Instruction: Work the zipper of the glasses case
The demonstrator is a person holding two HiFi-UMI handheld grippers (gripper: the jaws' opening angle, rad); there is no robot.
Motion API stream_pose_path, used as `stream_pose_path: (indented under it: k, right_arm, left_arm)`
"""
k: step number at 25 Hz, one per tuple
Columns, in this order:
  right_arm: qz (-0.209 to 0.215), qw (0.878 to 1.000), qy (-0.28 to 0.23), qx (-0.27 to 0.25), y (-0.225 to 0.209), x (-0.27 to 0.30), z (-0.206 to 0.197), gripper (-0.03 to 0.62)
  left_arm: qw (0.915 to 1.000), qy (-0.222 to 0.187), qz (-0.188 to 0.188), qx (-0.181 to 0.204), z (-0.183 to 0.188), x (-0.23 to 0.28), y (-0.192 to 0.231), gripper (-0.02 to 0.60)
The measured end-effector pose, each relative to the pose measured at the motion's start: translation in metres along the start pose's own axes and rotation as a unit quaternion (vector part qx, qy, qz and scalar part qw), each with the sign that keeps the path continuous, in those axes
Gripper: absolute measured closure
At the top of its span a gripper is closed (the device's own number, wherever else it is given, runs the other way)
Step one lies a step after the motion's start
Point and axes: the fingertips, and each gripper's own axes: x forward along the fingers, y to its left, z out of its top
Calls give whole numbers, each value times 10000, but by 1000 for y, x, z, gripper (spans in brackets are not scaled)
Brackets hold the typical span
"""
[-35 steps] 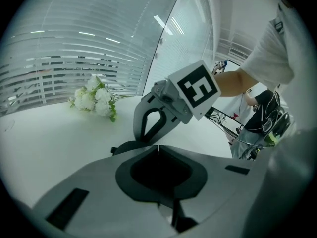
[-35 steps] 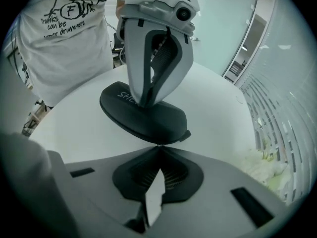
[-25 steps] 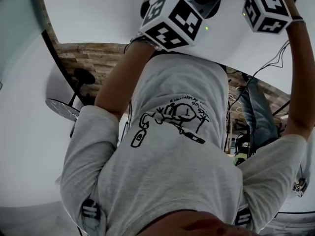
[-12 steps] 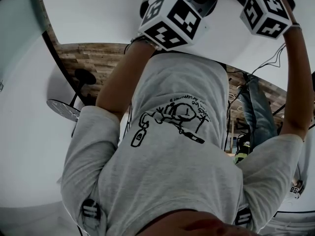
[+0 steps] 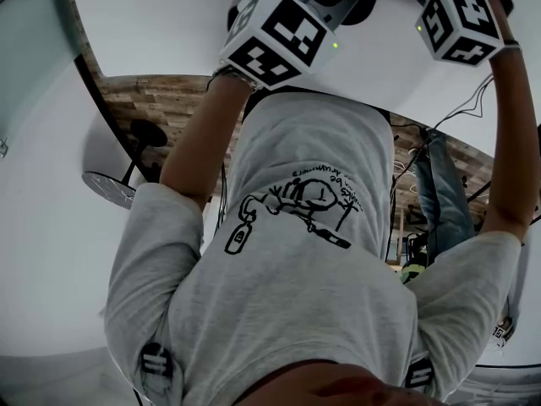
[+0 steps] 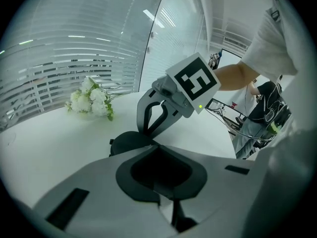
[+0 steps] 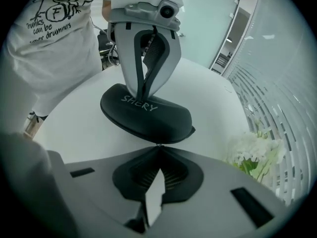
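A black glasses case (image 7: 146,115) with white lettering lies on the white table between both grippers. In the right gripper view my left gripper (image 7: 143,95) stands upright over the case's far side, its grey fingers pinched together on the case. My right gripper (image 7: 158,147) is shut at the case's near tip, on the small metal zipper pull (image 7: 158,144). From the left gripper view the case (image 6: 126,143) shows as a dark mound, with the right gripper (image 6: 147,133) down at its far end. The head view shows only the two marker cubes (image 5: 275,36) (image 5: 461,19); the jaws are hidden.
A bunch of white flowers (image 6: 91,102) (image 7: 257,150) lies on the round white table (image 7: 74,128), off to one side of the case. The person's grey printed shirt (image 5: 296,252) fills the head view. Glass walls and blinds stand behind the table.
In the head view the left gripper's marker cube has shifted slightly to the left and tilted. The right cube stays nearly where it was.
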Motion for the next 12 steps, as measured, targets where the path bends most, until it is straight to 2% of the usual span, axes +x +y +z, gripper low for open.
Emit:
stream_pose_path:
  k: [7, 12]
  right_arm:
    - [8, 9989, -37, 477, 9, -4, -6, 588]
    - [273, 9976, -140, 620, 36, -5, 0, 589]
  left_arm:
    - [9998, 6, 159, 134, 2, 6, -2, 561]
    - [9997, -23, 155, 172, 5, 8, -5, 561]
